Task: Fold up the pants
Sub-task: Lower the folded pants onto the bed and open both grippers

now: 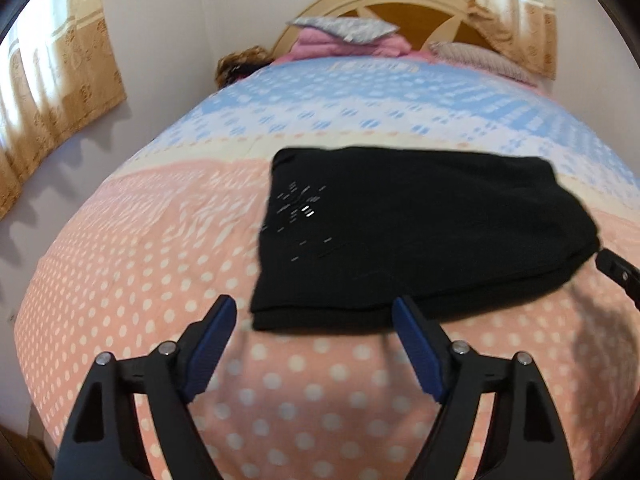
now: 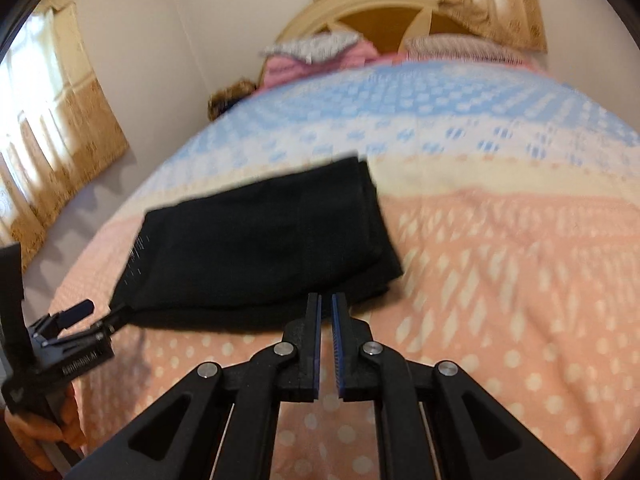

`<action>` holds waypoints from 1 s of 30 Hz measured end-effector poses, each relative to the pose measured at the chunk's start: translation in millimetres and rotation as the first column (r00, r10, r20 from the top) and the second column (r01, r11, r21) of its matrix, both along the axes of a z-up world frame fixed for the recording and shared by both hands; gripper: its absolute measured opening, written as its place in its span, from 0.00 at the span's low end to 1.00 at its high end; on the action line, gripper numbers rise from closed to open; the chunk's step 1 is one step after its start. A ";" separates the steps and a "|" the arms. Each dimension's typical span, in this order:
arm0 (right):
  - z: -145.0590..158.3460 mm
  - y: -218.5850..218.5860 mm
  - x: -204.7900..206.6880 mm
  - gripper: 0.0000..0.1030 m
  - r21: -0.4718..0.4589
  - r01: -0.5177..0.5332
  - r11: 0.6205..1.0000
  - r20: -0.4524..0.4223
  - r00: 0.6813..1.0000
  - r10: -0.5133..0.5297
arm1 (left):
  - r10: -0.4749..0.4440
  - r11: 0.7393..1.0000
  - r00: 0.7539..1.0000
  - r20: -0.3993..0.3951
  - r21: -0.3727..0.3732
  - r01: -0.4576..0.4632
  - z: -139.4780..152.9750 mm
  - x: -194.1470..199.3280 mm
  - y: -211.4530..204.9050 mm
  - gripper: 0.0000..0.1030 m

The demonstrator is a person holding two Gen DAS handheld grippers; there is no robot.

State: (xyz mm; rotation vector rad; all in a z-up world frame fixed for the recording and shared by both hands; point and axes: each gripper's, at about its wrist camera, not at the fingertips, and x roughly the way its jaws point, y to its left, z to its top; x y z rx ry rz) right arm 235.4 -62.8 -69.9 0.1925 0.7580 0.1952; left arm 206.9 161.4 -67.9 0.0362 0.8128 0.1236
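Black soft pants [image 1: 420, 232] (folded, light) are best taken at the near edge; left gripper [image 1: 314, 320] is spread empty, right gripper [image 2: 326, 308] closed empty.

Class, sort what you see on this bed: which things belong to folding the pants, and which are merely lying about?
Job:
- folded black fabric pants
- left tongs, open
- right tongs, shut, empty

Lying about:
- grey patterned pillow
- pink folded blanket
- striped pillow
- dotted pink-and-blue bedspread

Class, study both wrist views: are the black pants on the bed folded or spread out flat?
Folded. The black pants form a compact rectangle on the bedspread, with stacked layers showing along the near edge and right end.
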 end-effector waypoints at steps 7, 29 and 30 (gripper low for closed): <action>6.6 -12.5 4.0 0.06 0.050 -0.003 0.999 0.019 1.000 0.002 | 0.013 0.981 0.995 0.100 -0.195 0.006 17.6 1.6 50.3 0.83; -42.2 -11.7 37.4 0.07 0.090 -0.023 0.996 -0.161 0.986 0.037 | 0.102 0.949 0.985 -0.137 -0.285 -0.138 0.5 40.6 52.6 0.14; -42.5 -11.4 37.6 0.07 0.088 -0.024 0.996 -0.161 0.986 0.038 | 0.119 0.963 0.981 -0.156 -0.222 -0.152 -8.9 42.1 51.0 0.20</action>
